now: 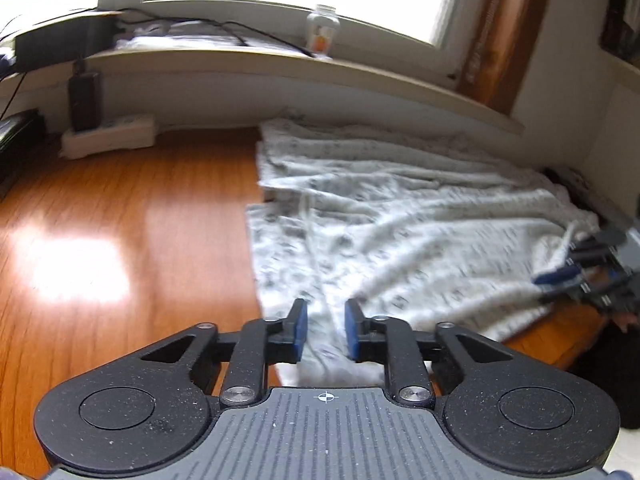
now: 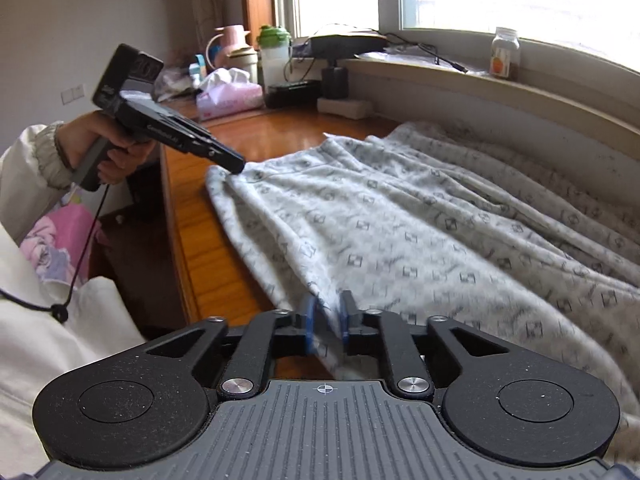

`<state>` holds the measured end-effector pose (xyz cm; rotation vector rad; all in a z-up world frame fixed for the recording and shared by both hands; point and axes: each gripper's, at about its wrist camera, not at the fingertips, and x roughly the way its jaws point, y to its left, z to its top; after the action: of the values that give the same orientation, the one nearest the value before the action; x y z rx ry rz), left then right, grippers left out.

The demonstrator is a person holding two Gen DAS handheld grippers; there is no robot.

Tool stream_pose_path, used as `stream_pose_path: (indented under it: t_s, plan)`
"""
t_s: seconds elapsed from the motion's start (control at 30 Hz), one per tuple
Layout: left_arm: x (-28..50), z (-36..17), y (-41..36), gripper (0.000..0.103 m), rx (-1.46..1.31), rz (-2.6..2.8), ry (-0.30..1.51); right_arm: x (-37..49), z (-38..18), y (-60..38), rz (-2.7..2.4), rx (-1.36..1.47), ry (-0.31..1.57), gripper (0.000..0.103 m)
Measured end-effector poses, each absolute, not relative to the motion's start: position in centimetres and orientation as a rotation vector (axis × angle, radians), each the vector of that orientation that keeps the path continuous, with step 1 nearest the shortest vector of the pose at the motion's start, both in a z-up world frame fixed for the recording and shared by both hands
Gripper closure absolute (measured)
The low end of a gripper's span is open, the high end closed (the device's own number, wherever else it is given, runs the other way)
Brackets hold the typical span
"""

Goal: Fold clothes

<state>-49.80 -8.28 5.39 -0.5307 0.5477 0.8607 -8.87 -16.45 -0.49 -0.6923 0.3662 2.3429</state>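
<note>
Garment [image 2: 420,216]: pale grey-white fleece, printed all over with small dark square motifs; spread in long loose wrinkles over the wooden table [image 1: 120,220], reaching from the near edge back to the wall below the window ledge. One hemmed edge runs along the table's near side; a folded layer shows as a step in the left wrist view.

Left gripper [image 1: 326,330]: jaws partly closed, blue pads on either side of a raised fold at the garment's near edge; the view is blurred and I cannot tell whether the pads press on the cloth. In the right wrist view its tip meets the garment's corner, held by a hand [image 2: 108,148] in a white sleeve.

Right gripper [image 2: 328,320]: jaws narrow, pads pinching the garment's near edge.

Window ledge: jar [image 2: 505,53] with orange label.
</note>
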Motion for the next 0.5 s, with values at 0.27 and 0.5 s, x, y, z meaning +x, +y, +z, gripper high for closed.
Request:
stream_pose_path:
  t_s: [0.27, 0.5]
  plan:
    - [-45.3, 7.9, -5.9, 0.044, -0.451, 0.840, 0.495, -3.4, 1.0, -18.5, 2.217, -0.661, 0.344, 0.058]
    - [-35.9, 8.8, -4.9, 0.043, -0.369, 0.694, 0.529, 6.1, 2.3, -20.8, 1.972, -0.618, 0.376, 0.056]
